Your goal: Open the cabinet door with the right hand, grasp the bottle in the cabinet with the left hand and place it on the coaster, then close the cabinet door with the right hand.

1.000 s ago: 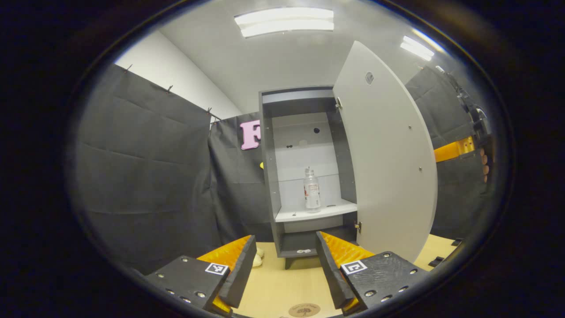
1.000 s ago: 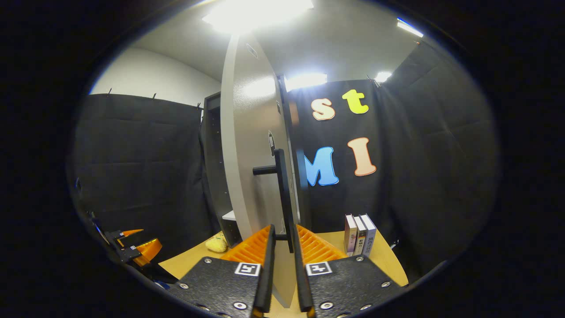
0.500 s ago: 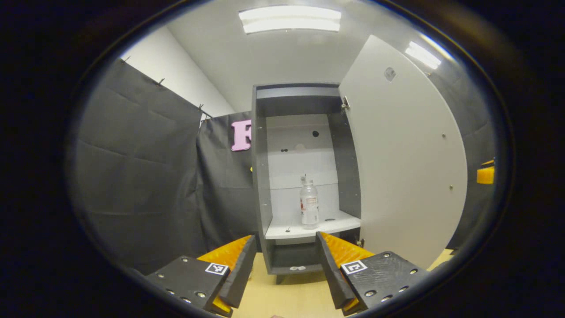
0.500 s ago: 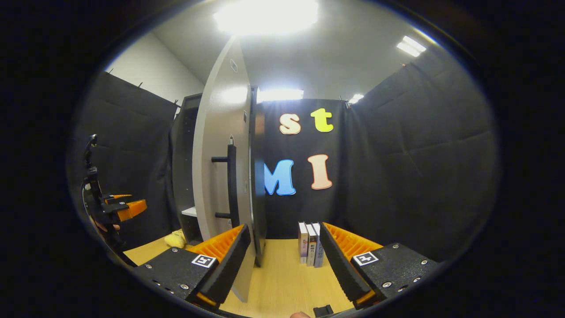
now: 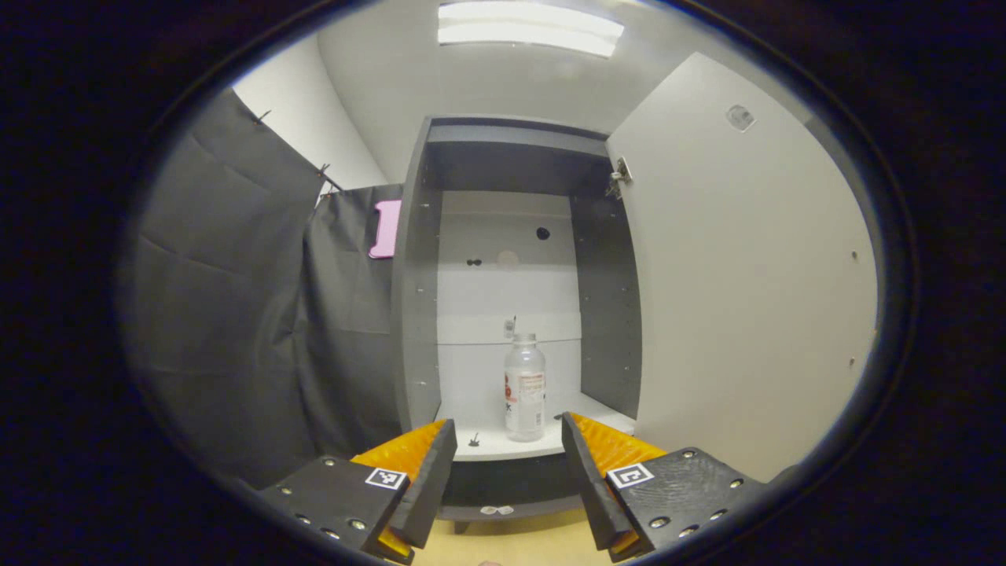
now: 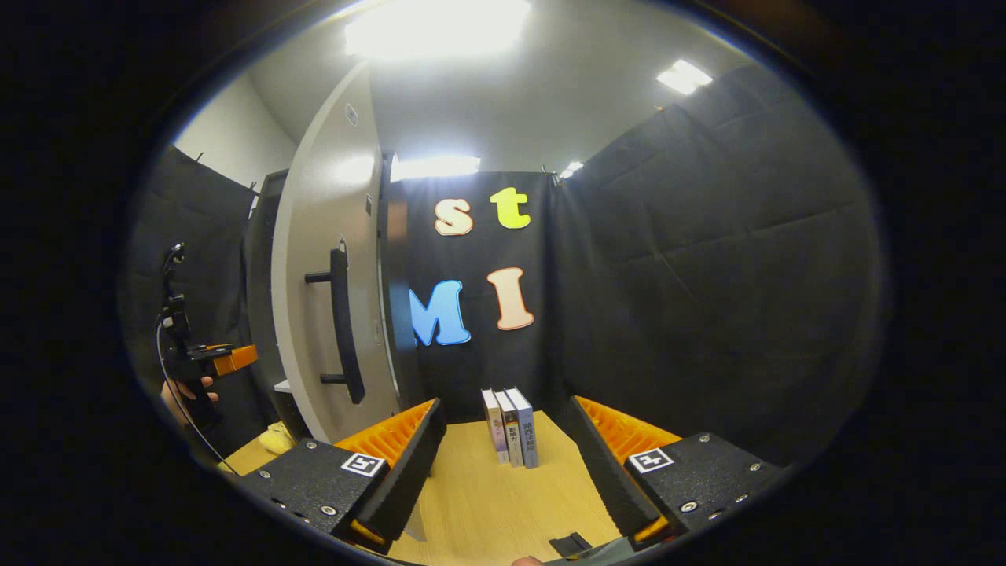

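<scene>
Wooden desk (image 6: 503, 503), three books (image 6: 511, 427) upright against the black-curtained wall. The cabinet door (image 5: 747, 299) stands wide; the bottle (image 5: 524, 387) sits on its shelf (image 5: 503, 444). The left gripper (image 5: 503, 464), jaws apart, has drawn nearer; the right gripper (image 6: 503, 464), jaws apart, has swung further from the handle (image 6: 340, 322).

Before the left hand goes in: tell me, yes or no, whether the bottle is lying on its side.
No: in the left gripper view the bottle stands upright on the cabinet shelf, cap up.
</scene>
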Demonstrator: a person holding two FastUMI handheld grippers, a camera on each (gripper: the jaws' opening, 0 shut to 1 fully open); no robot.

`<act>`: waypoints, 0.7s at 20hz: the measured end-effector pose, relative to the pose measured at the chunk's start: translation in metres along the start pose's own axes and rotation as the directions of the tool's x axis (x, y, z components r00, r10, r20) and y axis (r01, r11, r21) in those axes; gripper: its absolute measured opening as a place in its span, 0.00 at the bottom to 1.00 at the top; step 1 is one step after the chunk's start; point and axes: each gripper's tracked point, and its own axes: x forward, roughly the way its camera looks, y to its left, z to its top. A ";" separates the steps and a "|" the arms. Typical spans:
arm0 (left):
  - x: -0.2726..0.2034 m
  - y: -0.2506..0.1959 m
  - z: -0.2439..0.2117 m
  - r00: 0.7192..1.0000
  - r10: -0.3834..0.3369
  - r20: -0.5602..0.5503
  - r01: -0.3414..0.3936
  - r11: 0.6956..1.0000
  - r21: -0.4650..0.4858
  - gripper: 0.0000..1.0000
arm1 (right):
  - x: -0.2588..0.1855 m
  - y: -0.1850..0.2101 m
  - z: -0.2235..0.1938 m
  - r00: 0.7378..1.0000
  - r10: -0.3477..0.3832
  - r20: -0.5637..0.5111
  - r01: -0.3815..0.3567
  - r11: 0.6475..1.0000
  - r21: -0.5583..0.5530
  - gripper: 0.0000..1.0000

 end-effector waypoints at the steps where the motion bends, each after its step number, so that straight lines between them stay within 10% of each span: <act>1: 0.002 -0.002 0.001 1.000 -0.012 0.006 0.012 1.000 -0.001 0.77 | 0.000 -0.005 -0.002 1.000 -0.024 -0.009 0.024 1.000 0.005 0.96; 14: 0.035 -0.020 -0.016 0.990 -0.135 -0.028 0.135 0.991 -0.019 0.77 | 0.003 -0.027 -0.023 0.966 -0.250 -0.065 0.252 0.967 0.022 0.96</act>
